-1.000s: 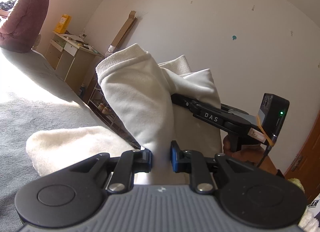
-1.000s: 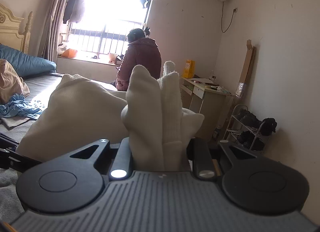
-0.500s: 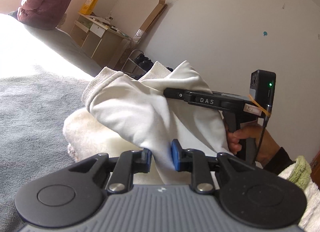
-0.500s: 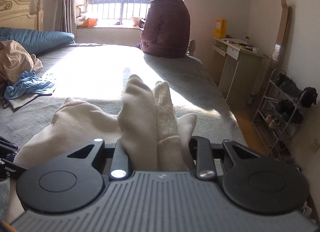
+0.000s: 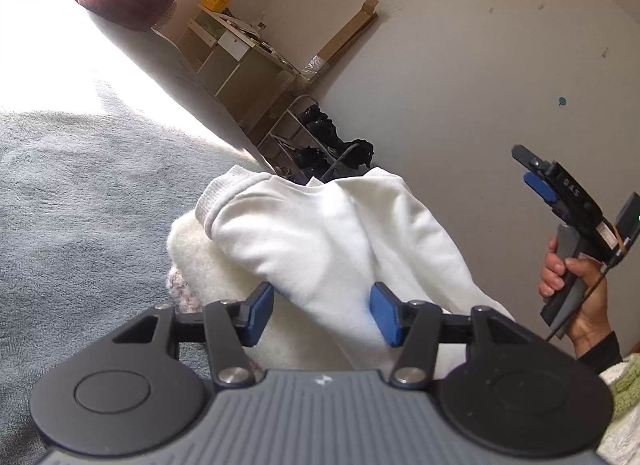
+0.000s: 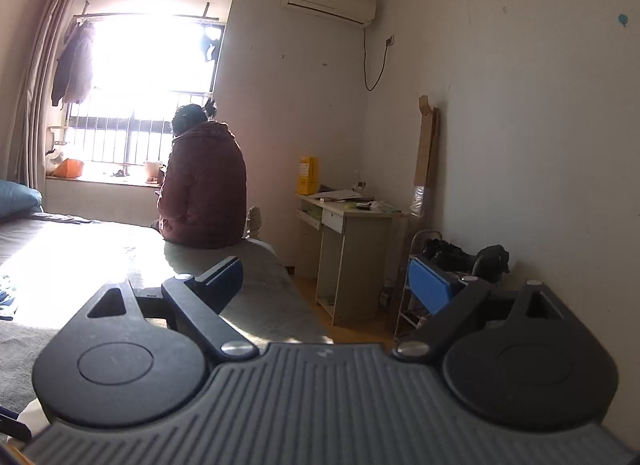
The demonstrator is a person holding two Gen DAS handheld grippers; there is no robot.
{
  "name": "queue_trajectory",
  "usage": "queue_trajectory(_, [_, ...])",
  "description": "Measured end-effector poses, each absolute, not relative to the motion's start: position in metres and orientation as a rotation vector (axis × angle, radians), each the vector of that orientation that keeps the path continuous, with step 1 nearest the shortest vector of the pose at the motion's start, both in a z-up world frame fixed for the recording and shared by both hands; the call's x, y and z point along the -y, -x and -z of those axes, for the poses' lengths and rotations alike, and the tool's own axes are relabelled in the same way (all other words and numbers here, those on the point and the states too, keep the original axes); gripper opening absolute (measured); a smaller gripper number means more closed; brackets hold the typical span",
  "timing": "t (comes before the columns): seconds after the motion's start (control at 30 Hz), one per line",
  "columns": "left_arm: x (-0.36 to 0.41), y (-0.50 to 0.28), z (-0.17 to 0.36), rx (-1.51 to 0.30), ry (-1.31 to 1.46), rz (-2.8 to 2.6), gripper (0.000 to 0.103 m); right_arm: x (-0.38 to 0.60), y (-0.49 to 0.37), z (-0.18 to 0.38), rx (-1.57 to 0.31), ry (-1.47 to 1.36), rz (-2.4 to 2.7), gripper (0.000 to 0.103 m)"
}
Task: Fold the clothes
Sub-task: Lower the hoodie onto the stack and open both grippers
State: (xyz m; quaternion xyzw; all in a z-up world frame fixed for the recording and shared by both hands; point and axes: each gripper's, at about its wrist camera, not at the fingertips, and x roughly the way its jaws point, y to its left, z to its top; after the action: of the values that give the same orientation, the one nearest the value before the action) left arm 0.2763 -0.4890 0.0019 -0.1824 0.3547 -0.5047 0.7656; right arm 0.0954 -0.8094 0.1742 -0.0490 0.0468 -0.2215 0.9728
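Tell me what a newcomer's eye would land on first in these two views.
First, the white fleece-lined sweatshirt bunched on the grey bed cover, lying between the parted blue pads of the left gripper, whose jaws have just been opening. Next, the right gripper, raised at the right edge by a bare hand, jaws just opened and nothing between them. Behind, a person in a maroon padded jacket sits against the glaring barred window.

A white sweatshirt (image 5: 332, 241) with a ribbed cuff is seen bunched and partly folded, fleecy lining exposed at the left, on a grey bed (image 5: 80, 193).
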Motion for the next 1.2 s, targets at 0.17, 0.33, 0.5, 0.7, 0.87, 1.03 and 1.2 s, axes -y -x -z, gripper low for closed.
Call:
queue_trajectory(0.17, [0.486,-0.269,-0.005,-0.773,0.354,1.071,0.054,0.777,-0.04,-0.149,-0.155,0.145,0.201,0.057])
queue_trajectory(0.33, [0.493,-0.269,-0.004,-0.788,0.324,1.045,0.056,0.737,-0.022,-0.109,-0.326,0.192,-0.018,0.035])
queue_trajectory(0.5, [0.499,-0.268,-0.003,-0.787,0.29,1.022,0.058,0.732,-0.023,-0.096,-0.399,0.209,-0.035,0.028])
queue_trajectory(0.7, [0.509,-0.267,-0.001,-0.789,0.243,0.977,0.058,0.756,-0.002,-0.121,-0.26,0.133,0.029,0.028])
queue_trajectory(0.87, [0.513,-0.268,0.002,-0.8,0.235,0.966,0.058,0.81,0.086,-0.159,0.046,-0.087,0.195,0.028])
queue_trajectory(1.03, [0.516,-0.268,0.001,-0.8,0.204,0.94,0.057,0.861,0.155,-0.168,0.286,-0.33,0.37,0.028])
queue_trajectory(1.2, [0.516,-0.27,0.001,-0.812,0.208,0.942,0.057,0.862,0.177,-0.161,0.287,-0.365,0.407,0.028])
